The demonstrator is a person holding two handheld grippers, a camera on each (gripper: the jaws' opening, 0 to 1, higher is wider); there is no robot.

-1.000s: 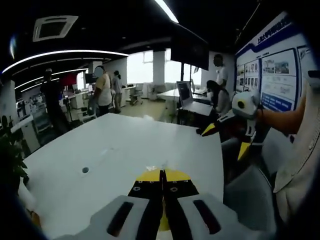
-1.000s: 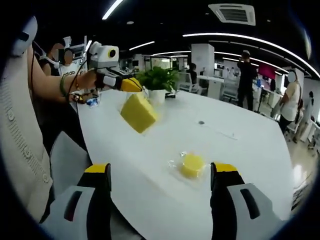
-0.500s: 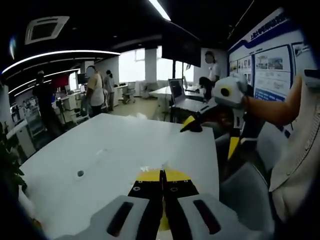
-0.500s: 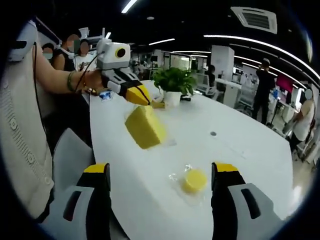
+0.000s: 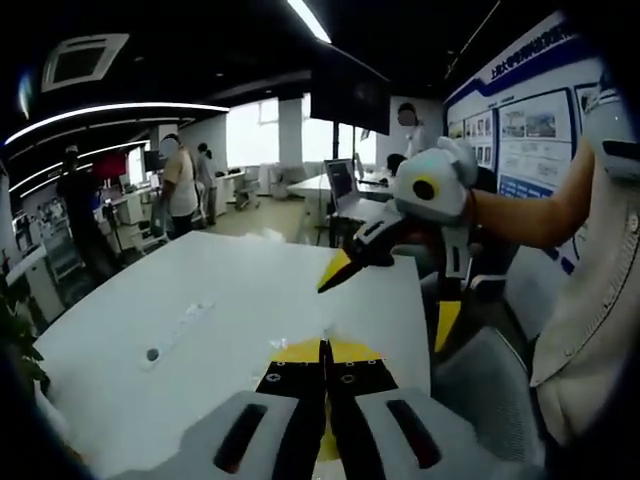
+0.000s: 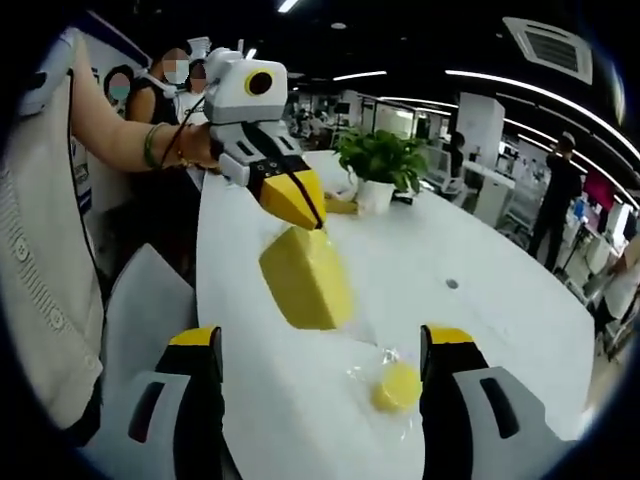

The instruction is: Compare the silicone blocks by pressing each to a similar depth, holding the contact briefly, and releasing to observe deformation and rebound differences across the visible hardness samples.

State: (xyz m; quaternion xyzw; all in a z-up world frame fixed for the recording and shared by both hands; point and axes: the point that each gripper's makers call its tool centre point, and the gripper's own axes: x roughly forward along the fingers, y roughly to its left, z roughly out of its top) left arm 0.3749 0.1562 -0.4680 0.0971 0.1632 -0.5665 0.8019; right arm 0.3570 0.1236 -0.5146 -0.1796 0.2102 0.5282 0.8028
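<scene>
A large yellow silicone block (image 6: 305, 275) hangs in the air above the white table (image 6: 500, 310), its top edge pinched by my left gripper (image 6: 310, 222), which is shut on it. In the left gripper view that gripper (image 5: 325, 348) shows its jaws pressed together, with a yellow sliver between them. A small round yellow block (image 6: 397, 385) in clear wrapping lies on the table between the open jaws of my right gripper (image 6: 322, 345), which holds nothing. The right gripper (image 5: 390, 300) also appears open in the left gripper view, held over the table's right edge.
A potted plant (image 6: 380, 160) stands on the table behind the hanging block. A small round hole (image 5: 152, 354) marks the tabletop. A grey chair (image 6: 140, 300) sits by the near table edge. Several people stand around the office behind.
The left gripper and its yellow block now sit closer to the right gripper and lower over the table. In the left gripper view the right gripper has moved inward over the table.
</scene>
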